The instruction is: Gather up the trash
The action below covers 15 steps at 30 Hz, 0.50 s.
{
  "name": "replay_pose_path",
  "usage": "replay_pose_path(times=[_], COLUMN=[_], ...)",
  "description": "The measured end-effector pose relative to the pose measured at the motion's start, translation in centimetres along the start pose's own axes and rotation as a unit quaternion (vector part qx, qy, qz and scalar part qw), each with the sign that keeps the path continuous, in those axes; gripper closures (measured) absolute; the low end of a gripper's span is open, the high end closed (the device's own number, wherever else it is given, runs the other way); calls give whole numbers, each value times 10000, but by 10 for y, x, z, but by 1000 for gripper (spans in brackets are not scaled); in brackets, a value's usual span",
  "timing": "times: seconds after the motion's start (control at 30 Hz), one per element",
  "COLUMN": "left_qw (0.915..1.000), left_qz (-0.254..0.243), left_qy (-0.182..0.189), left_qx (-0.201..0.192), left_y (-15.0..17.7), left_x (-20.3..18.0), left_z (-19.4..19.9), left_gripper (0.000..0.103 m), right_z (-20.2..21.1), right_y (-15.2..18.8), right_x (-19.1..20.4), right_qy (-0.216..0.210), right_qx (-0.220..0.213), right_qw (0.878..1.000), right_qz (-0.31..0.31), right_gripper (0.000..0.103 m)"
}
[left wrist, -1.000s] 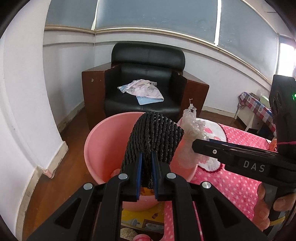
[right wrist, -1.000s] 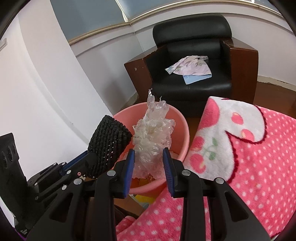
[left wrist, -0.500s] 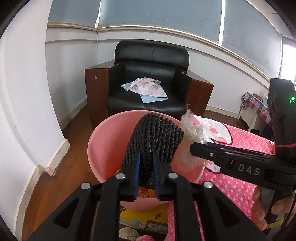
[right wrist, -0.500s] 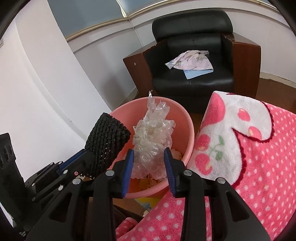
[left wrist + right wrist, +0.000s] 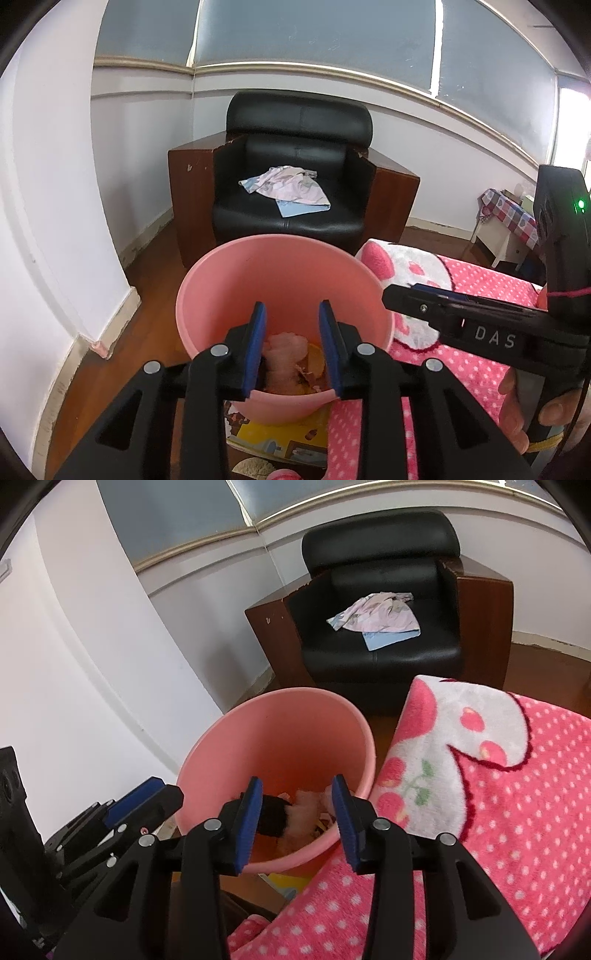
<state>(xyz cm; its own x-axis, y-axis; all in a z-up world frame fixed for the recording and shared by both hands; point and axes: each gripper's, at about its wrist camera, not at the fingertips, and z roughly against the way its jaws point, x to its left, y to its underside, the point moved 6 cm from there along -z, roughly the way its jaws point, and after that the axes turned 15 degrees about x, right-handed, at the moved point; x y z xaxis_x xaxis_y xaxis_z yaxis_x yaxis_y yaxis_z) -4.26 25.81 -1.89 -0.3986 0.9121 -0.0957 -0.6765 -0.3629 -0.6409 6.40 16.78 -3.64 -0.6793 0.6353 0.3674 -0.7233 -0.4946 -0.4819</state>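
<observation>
Both tools hang over the bin (image 5: 280, 280), low centre of each frame, and both are spread wide with nothing in them. My left tool (image 5: 292, 349) and right tool (image 5: 297, 821) sit side by side above the near rim. The trash (image 5: 306, 808), a dark mesh piece and pale wrap, lies at the bottom, straight below. I judge that backing out wants a lift toward me; the blanket (image 5: 498, 794) crowds the right, the wall the left.

Bin (image 5: 207, 295): pink. Blanket (image 5: 517, 812): pink with white dots (one white patch bearing cherries). Armchair (image 5: 295, 155): black with brown wooden sides. Gripper pads (image 5: 255, 347): blue on black frames.
</observation>
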Motion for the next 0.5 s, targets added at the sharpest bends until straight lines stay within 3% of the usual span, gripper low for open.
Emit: replay_pose_path(times=[0.5], left_qw=[9987], left_qz=[-461], left_qy=[188], left_qx=[-127], left_y=[5], left_x=[-63], left_z=[31], left_gripper=[60], right_z=[56], right_y=[39], right_x=[-33], right_qy=[147], right_qx=[-293], right_qw=[9991], right_qz=[-253], right_gripper=[63])
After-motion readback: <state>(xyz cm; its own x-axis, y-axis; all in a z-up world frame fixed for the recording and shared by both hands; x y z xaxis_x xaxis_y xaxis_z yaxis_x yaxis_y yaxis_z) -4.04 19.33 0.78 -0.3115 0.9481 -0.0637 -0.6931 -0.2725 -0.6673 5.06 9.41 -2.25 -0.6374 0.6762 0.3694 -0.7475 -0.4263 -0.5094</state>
